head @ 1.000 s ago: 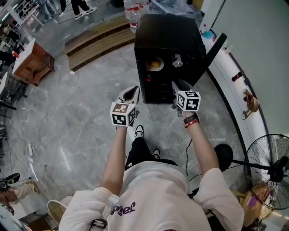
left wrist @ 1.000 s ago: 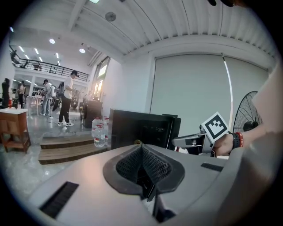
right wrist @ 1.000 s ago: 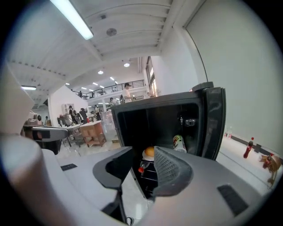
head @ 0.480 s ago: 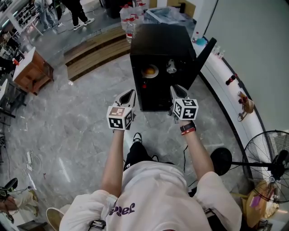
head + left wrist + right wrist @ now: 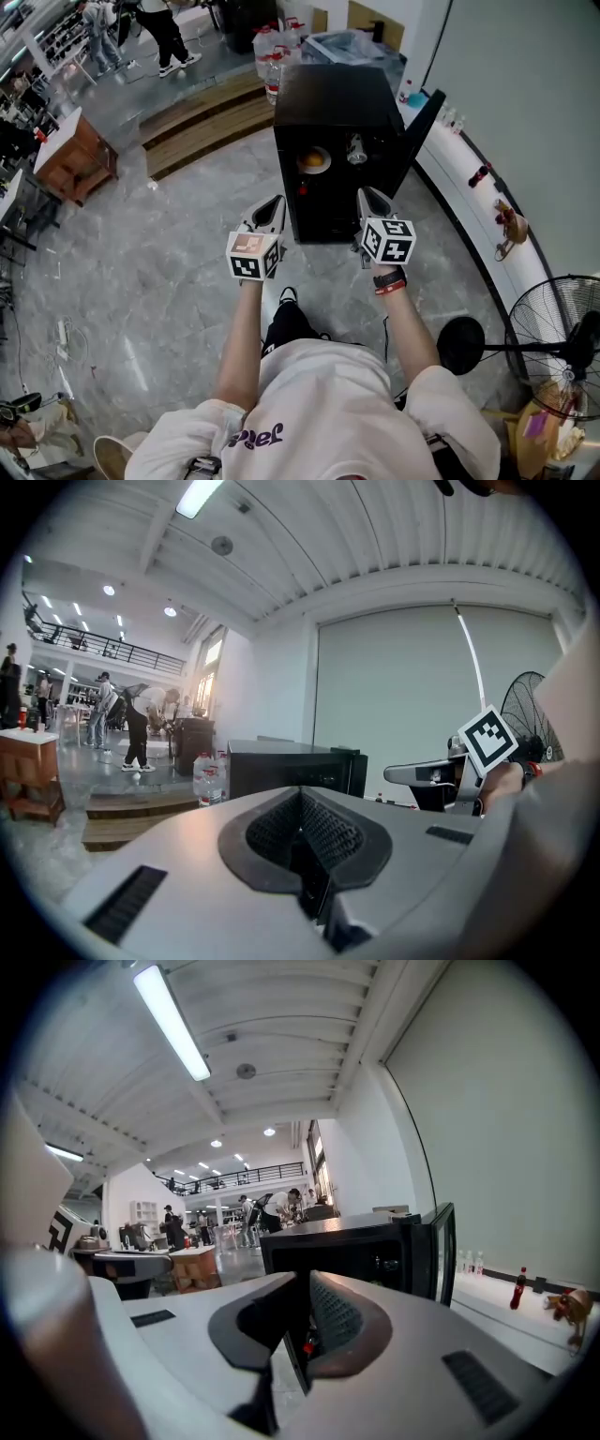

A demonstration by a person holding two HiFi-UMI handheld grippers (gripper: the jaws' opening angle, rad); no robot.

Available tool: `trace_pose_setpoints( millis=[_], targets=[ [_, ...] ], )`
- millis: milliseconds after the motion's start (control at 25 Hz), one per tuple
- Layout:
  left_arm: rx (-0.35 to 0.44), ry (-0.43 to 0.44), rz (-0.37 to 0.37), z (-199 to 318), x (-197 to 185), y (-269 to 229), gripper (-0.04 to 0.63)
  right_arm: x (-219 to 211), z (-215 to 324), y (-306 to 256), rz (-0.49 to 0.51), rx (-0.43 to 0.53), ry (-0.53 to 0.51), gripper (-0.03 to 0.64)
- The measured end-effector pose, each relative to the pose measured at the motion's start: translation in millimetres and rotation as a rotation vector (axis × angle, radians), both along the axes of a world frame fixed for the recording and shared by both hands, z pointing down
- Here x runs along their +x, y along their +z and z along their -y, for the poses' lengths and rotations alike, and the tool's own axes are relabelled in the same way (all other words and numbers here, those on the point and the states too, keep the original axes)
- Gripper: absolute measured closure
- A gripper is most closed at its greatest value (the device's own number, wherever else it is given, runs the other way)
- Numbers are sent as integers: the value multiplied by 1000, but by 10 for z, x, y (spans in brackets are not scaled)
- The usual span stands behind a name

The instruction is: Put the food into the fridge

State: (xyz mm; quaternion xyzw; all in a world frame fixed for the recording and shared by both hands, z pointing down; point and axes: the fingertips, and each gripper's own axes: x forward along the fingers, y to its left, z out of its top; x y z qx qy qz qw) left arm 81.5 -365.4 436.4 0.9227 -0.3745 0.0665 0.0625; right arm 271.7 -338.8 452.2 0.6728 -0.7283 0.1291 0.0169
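1. Head view looks steeply down, so the inside of the fridge [image 5: 333,94] is mostly dark. The food [image 5: 315,158] shows only as a small orange lump on a plate [image 5: 303,165] on the upper shelf. A shiny thing [image 5: 356,148] sits beside it, and I can't tell what it is.
2. The food is too small to show a long axis. The fridge stands upright on the floor with its open front facing the person and its door [image 5: 424,117] swung out at picture right.
3. Left gripper [image 5: 272,202]: jaws together, nothing between them.
4. Right gripper [image 5: 367,194]: jaws have just been closing and are now all but together, with nothing between them. Both grippers hang short of the fridge.
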Motion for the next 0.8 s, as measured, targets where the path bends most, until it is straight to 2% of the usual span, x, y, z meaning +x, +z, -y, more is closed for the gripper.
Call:
trace_pose_setpoints(
  millis=[520,800],
  targets=[
    [55,-1,-19,-233,61,-199,577,-52,-301,-101,15,45,-3,592],
    [53,-16,-33,-338,24,-187,576,-54,-424,-157,38,59,5,603]
  ],
)
